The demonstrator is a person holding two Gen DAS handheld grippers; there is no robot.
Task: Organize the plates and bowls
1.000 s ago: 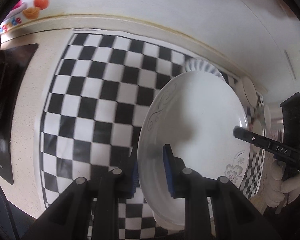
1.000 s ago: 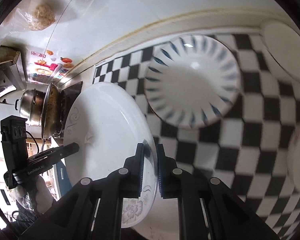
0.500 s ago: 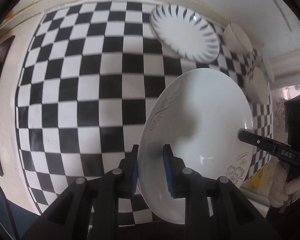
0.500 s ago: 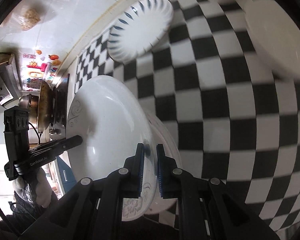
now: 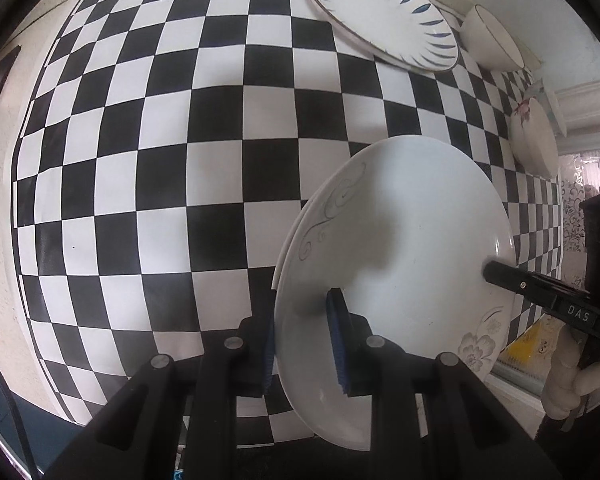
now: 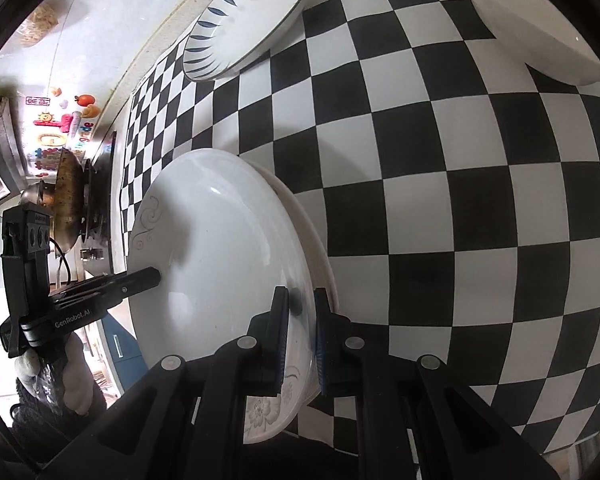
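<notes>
- Two grippers were clamped on one white plate (image 5: 400, 240) with a grey scroll and a flower print at its rim; you held it from opposite sides, tilted over the black-and-white checkered mat (image 5: 180, 160).
- Your left gripper (image 5: 302, 344) pinched the plate's near rim, one blue pad (image 5: 336, 344) on the inner face and the other behind it.
- Your right gripper (image 6: 300, 336) was shut on the opposite rim, its pads tight on both faces; in the left wrist view only one black finger of it showed, lying on the plate's right edge.
- Your gloved hand (image 5: 568, 380) gripped the right gripper's handle beyond the mat's right edge.
- Under the held plate a second white plate (image 6: 320, 240) showed as a thin crescent of rim on the mat's near part; whether the two touched I cannot tell.
- Lying toward the mat's far edge, well apart from the held plate, was a blue-petal plate (image 5: 384, 16).
- Just beside it, at the far right corner, sat a white bowl (image 5: 492, 40).
- Along the right edge, near the held plate, sat a second white bowl with a red flower mark (image 5: 536, 140).
- Past the mat's left edge, in the right wrist view, stood a dark wok (image 6: 66, 200) on a stove.
</notes>
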